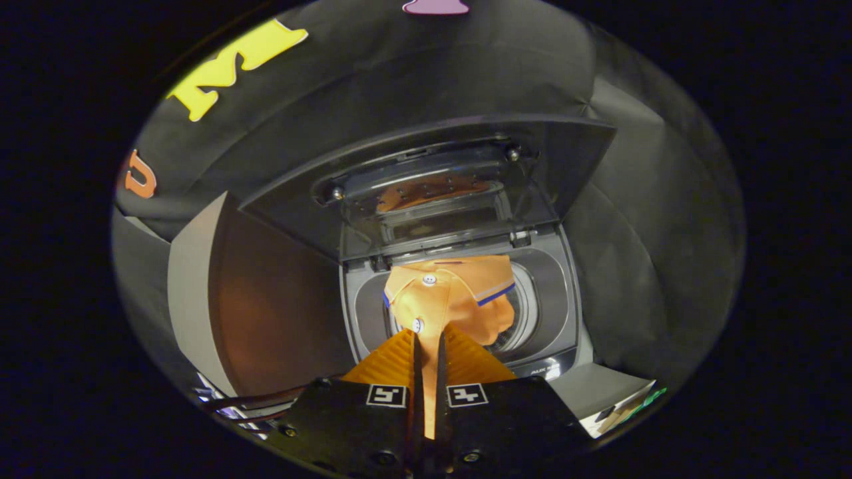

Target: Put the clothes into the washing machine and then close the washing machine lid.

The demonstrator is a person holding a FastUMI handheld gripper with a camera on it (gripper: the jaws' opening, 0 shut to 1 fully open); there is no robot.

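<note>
An orange polo shirt (459, 296) with white buttons and a blue-striped collar hangs from my gripper (429, 339), whose fingers are shut on a fold of its cloth. The shirt dangles just ahead of the fingers, over the round drum opening of the top-loading washing machine (556, 293). The machine's lid (426, 179) stands raised behind the opening, and its glass mirrors the orange cloth. How far the shirt reaches into the drum is hidden by the shirt itself.
A tall grey panel (193, 293) stands to the left of the machine. Dark cables (253, 402) run beside the gripper body on the left. Some papers (619, 412) lie on a surface to the machine's right. Black cloth walls close the booth behind.
</note>
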